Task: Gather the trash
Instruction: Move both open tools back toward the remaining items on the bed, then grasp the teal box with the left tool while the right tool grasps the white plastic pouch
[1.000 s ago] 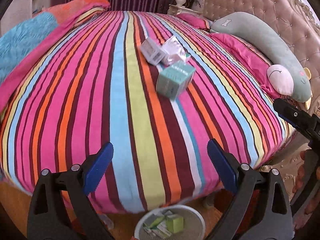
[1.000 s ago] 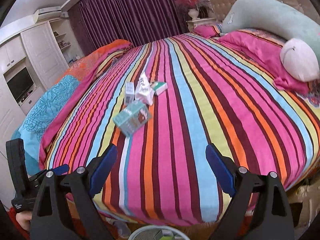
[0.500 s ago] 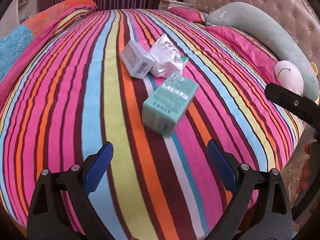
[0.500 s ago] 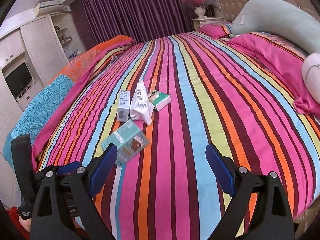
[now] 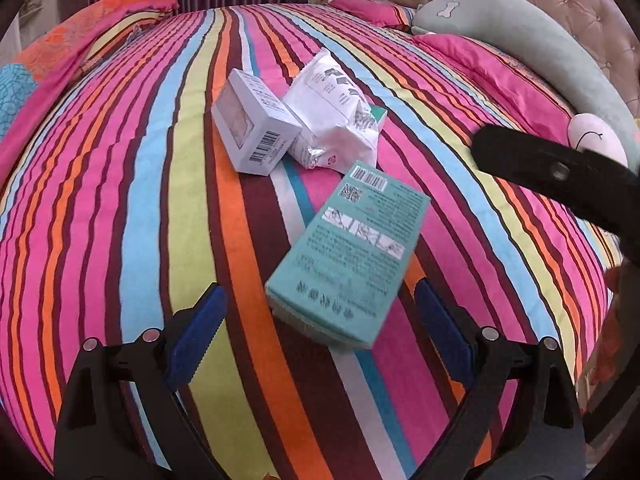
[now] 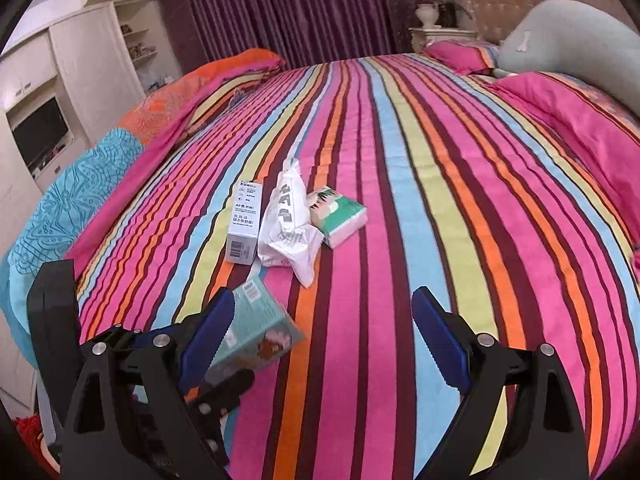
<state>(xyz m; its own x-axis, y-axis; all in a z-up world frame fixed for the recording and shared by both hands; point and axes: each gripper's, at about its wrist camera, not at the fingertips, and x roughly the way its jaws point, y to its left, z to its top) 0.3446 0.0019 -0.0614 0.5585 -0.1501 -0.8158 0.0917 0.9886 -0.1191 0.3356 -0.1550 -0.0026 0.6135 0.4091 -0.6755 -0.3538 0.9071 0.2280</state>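
Observation:
A teal box (image 5: 348, 256) lies flat on the striped bedspread (image 5: 120, 200), its near end just between the tips of my open left gripper (image 5: 320, 324). Behind it lie a white box (image 5: 254, 122), a crumpled white wrapper (image 5: 332, 116) and a green tissue pack (image 5: 378, 114), mostly hidden by the wrapper. In the right wrist view the same teal box (image 6: 260, 332), white box (image 6: 244, 222), wrapper (image 6: 288, 224) and tissue pack (image 6: 338, 214) show. My right gripper (image 6: 322, 340) is open and empty above the bed.
A grey-green long pillow (image 5: 532, 48) and pink pillows (image 5: 492, 76) lie at the right by the tufted headboard. A folded orange and blue quilt (image 6: 120, 152) lies along the left side. White cabinets (image 6: 60, 92) stand beyond the bed.
Both grippers have moved forward over the bed toward the trash. The teal box now sits at the left gripper's tips. The bin at the bed's foot has left view.

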